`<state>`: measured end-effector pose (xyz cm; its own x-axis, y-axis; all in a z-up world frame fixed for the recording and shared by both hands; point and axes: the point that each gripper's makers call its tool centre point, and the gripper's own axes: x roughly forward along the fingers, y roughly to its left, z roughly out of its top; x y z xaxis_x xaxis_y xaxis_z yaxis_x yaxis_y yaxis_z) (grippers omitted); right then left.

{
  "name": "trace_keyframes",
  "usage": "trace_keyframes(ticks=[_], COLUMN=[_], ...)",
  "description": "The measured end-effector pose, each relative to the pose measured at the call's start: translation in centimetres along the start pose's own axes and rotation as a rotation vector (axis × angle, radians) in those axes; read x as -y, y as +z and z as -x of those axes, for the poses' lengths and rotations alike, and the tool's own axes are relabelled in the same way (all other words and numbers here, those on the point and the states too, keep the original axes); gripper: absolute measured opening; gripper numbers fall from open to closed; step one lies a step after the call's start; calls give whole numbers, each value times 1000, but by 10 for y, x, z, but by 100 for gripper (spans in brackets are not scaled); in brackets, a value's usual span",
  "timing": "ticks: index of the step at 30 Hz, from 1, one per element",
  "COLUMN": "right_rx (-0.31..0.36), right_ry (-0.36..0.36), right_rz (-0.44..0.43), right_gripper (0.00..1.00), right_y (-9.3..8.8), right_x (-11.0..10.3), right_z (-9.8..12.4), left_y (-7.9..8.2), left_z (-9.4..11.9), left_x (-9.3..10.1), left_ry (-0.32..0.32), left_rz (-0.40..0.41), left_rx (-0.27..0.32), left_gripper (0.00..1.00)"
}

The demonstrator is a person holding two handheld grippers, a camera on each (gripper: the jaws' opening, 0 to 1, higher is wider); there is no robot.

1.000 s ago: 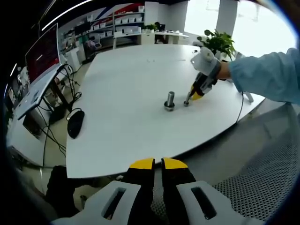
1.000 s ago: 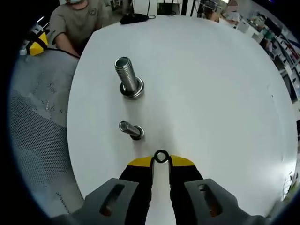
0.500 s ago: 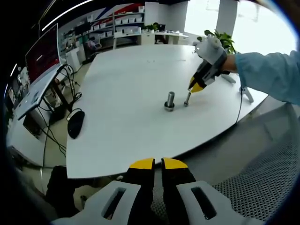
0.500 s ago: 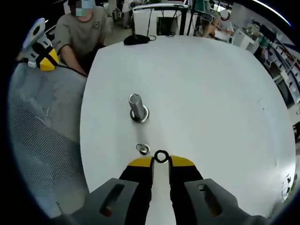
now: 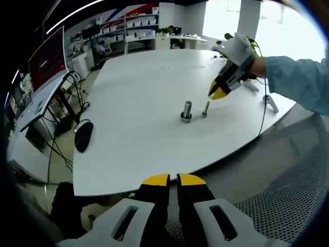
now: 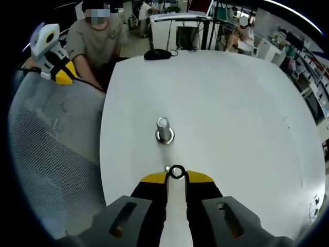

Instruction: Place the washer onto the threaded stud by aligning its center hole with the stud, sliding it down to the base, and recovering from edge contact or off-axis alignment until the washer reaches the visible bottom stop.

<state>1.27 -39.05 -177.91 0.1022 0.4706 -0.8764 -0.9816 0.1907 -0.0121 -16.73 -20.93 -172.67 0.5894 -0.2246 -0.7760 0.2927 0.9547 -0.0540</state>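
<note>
A small dark washer [image 6: 177, 172] is pinched upright between the yellow tips of my right gripper [image 6: 177, 178], which is shut on it. The top of the thin threaded stud [image 6: 167, 168] peeks out just left of the washer, well below it. In the left gripper view the stud [image 5: 205, 108] stands upright on the white table [image 5: 139, 98]. There the right gripper [image 5: 216, 94] hovers above and to the right of it, held by a hand in a light blue sleeve. My left gripper [image 5: 174, 180] stays shut on nothing off the table's near edge.
A larger bolt [image 6: 164, 130] with a wide base stands beyond the stud; its twin view [image 5: 186, 111] puts it left of the stud. A black mouse [image 5: 83, 135] lies at the table's left edge. A grey mesh chair [image 6: 56, 154] and a seated person [image 6: 100, 41] border the table.
The right gripper has lifted away from the table with the washer, so both bolts look smaller. The washer now sits over the thin stud's top. The left gripper has not moved.
</note>
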Motion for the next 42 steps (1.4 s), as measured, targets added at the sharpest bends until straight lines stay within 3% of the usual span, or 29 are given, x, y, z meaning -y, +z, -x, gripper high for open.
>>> trace_keyframes(ticks=[11,42], right_rx=[-27,-82], right_ry=[22,40], right_rz=[14,36], right_gripper=[14,14], right_y=[1,-2], right_x=[-9,-6], right_z=[-7,-20], left_y=[1,0], left_z=[0,0], left_x=[0,0], left_ry=[4,0], left_rz=[3,1], left_rx=[3,-3], left_gripper=[3,3])
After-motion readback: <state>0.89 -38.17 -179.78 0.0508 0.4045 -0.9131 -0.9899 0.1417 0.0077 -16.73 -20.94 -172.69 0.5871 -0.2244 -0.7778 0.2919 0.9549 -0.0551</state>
